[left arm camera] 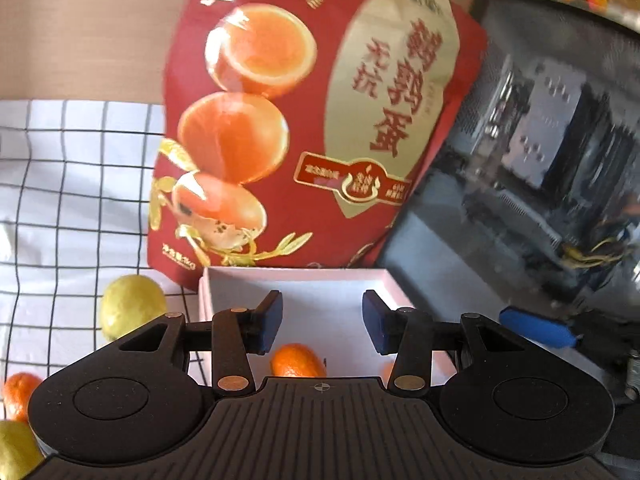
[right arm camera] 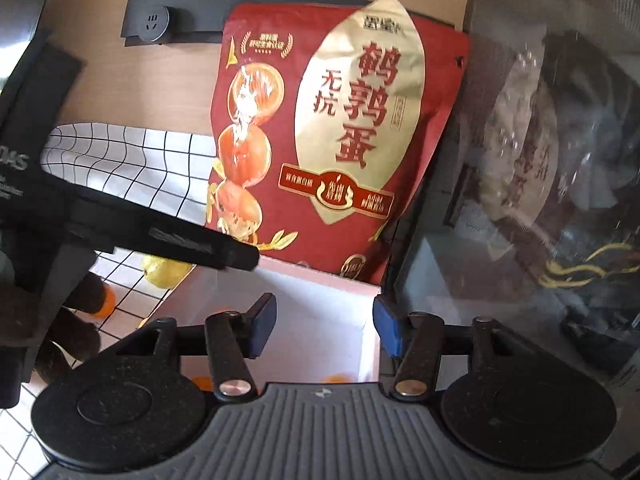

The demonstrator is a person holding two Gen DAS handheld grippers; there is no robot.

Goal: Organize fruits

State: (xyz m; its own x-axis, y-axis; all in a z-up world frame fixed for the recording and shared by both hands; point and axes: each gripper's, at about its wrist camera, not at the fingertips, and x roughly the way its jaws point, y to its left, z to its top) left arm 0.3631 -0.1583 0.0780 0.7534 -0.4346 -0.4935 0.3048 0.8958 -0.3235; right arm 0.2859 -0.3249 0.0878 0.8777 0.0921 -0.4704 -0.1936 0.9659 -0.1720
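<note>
A shallow white box (left arm camera: 304,276) stands on the checked cloth, also in the right wrist view (right arm camera: 320,276). An orange mandarin (left arm camera: 298,361) lies inside it, just below my left gripper (left arm camera: 322,326), which is open and empty over the box. A second orange (left arm camera: 387,370) peeks out by the right finger. My right gripper (right arm camera: 325,330) is open and empty over the same box; two oranges (right arm camera: 335,379) (right arm camera: 201,382) peek out under it. A yellow-green lemon (left arm camera: 130,306) lies left of the box, also in the right wrist view (right arm camera: 164,270). Another orange (left arm camera: 18,394) and lemon (left arm camera: 14,450) lie at the lower left.
A red snack bag (left arm camera: 312,120) stands right behind the box, also in the right wrist view (right arm camera: 336,140). A dark mesh computer case (left arm camera: 540,152) stands to the right. The left gripper's body (right arm camera: 120,224) crosses the right wrist view. The white checked cloth (left arm camera: 72,184) covers the table.
</note>
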